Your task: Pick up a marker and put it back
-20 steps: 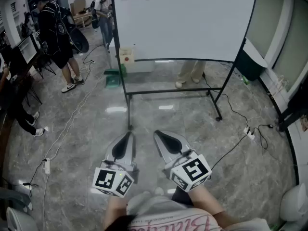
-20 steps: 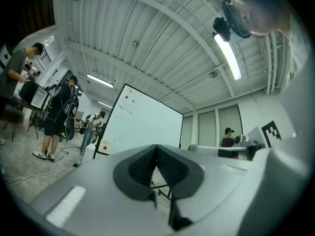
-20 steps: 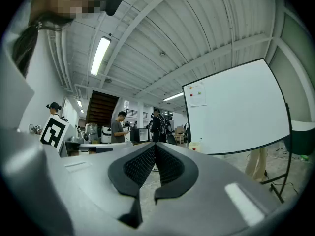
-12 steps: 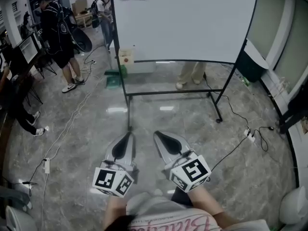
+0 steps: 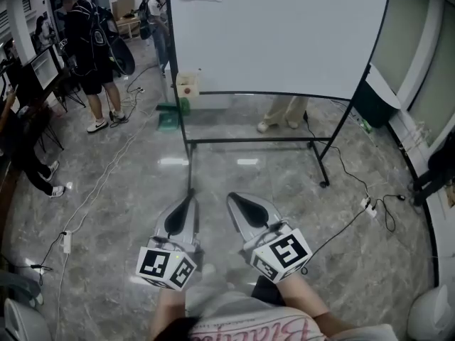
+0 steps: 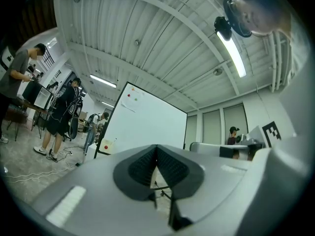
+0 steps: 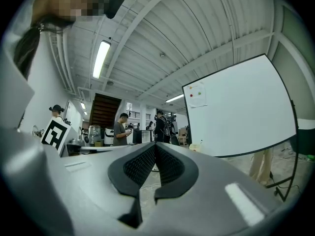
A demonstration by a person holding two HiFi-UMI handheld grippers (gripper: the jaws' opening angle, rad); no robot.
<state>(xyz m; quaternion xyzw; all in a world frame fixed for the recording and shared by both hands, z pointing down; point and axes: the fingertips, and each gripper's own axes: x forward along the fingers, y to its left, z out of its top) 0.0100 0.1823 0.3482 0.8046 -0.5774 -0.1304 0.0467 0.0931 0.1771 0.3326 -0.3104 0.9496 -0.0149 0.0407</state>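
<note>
No marker can be made out in any view. A white whiteboard (image 5: 270, 34) on a black wheeled stand faces me across the floor, with a small pale box (image 5: 187, 85) with a red dot at its lower left corner. My left gripper (image 5: 188, 201) and right gripper (image 5: 234, 201) are held low, close to my body, side by side, pointing at the board. In the left gripper view the left gripper (image 6: 156, 149) is shut on nothing. In the right gripper view the right gripper (image 7: 154, 149) is shut and empty too. The whiteboard (image 7: 236, 112) is well beyond both.
People stand at the far left by desks (image 5: 89, 41). Someone's legs (image 5: 281, 112) show behind the board. Cables (image 5: 99, 183) run over the grey marble floor at left, and a power strip (image 5: 368, 204) with cords lies at right. A dark bin (image 5: 373, 94) is beside the board.
The head view has shifted a little, and the board sits slightly lower and larger. Both grippers stay in the same spot, still shut. The people at left have moved slightly.
</note>
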